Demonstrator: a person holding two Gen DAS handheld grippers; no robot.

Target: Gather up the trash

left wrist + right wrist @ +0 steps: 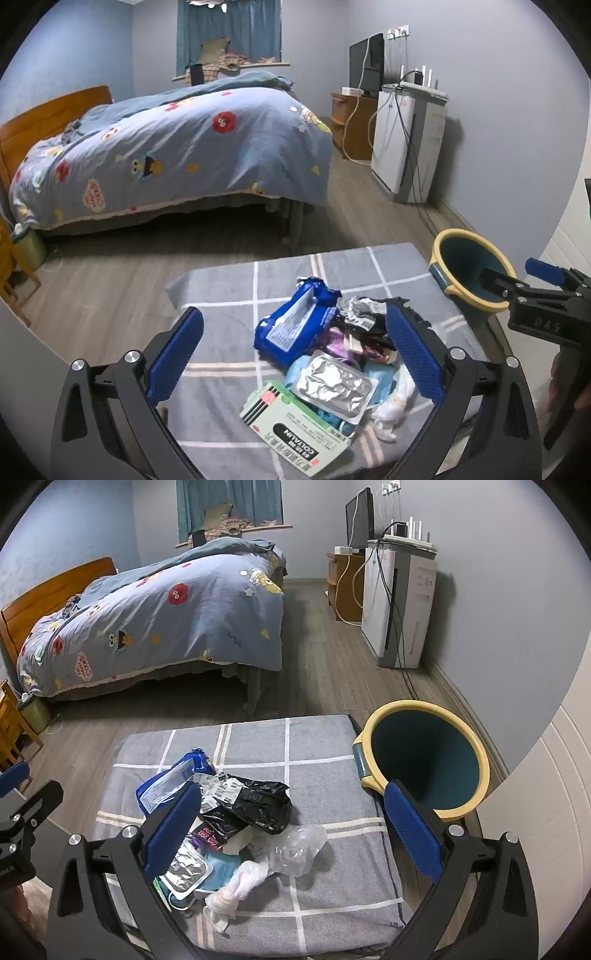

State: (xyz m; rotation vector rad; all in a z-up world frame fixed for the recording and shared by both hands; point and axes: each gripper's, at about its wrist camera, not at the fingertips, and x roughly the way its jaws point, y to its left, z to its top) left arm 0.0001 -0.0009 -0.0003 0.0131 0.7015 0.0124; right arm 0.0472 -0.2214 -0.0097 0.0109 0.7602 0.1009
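Trash heap on the grey checked cushion [332, 775] — both grippers empty.

Left gripper [295, 354] and right gripper [291, 827] gape wide above the trash pile [236, 819]; the bin [424, 757] stands beside the cushion, seemingly empty.

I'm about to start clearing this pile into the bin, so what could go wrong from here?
1. The trash lies overlapped: lifting the blue wipes pack may drag the black bag or foil pack off the checked cushion.
2. The clear plastic wrap is thin and could slip from open fingers.
3. The bin stands beside the cushion's edge, so a short drop could land on the floor.
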